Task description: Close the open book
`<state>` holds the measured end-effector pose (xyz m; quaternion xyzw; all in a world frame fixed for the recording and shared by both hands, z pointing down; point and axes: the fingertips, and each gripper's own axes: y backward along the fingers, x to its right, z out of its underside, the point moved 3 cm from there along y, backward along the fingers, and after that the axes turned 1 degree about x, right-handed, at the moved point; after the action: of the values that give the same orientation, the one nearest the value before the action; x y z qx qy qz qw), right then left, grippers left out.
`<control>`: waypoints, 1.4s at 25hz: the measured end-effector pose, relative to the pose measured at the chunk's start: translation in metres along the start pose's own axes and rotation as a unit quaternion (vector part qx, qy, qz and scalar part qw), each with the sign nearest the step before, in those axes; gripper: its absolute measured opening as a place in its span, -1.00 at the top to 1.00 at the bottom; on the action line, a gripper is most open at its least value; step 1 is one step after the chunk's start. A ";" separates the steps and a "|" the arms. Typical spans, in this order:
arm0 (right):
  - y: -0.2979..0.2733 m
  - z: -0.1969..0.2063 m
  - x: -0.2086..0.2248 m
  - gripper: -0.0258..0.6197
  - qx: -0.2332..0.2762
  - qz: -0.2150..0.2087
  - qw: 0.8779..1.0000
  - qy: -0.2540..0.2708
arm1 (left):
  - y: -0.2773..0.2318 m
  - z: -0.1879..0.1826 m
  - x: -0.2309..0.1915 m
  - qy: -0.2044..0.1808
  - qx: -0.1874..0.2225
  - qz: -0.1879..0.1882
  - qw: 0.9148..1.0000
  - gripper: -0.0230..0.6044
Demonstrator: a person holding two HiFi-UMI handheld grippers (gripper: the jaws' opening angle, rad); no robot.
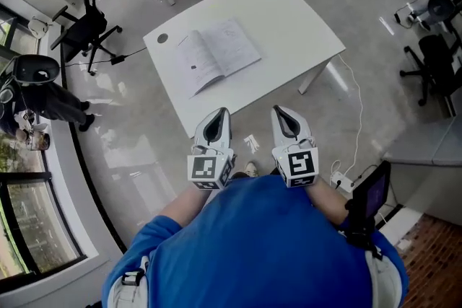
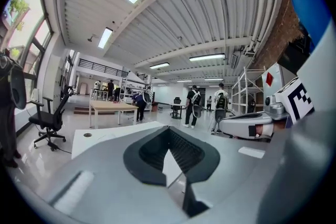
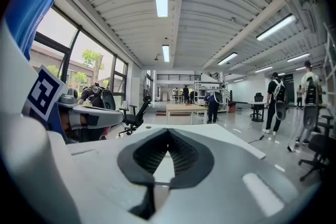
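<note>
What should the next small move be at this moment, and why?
Probably carry the left claw and right claw forward over the table toward the book. The book lies open near the table's middle, untouched, while both claws hang short of the table's near edge, shut with nothing between them. Neither can reach a cover from there.

left gripper and right gripper side by side (held near level); jaws together, empty
</note>
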<state>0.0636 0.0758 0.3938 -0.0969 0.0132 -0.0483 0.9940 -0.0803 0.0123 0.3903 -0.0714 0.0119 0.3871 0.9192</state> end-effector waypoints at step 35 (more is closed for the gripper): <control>-0.198 -0.001 0.052 0.91 -0.031 -0.236 0.968 0.081 | -0.089 0.040 -0.101 0.029 -0.051 -0.278 0.959 0.91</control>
<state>0.0965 -0.1231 0.4305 -0.1243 0.0718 -0.2886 0.9466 -0.0883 -0.1151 0.4490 -0.1294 -0.0018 0.1143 0.9850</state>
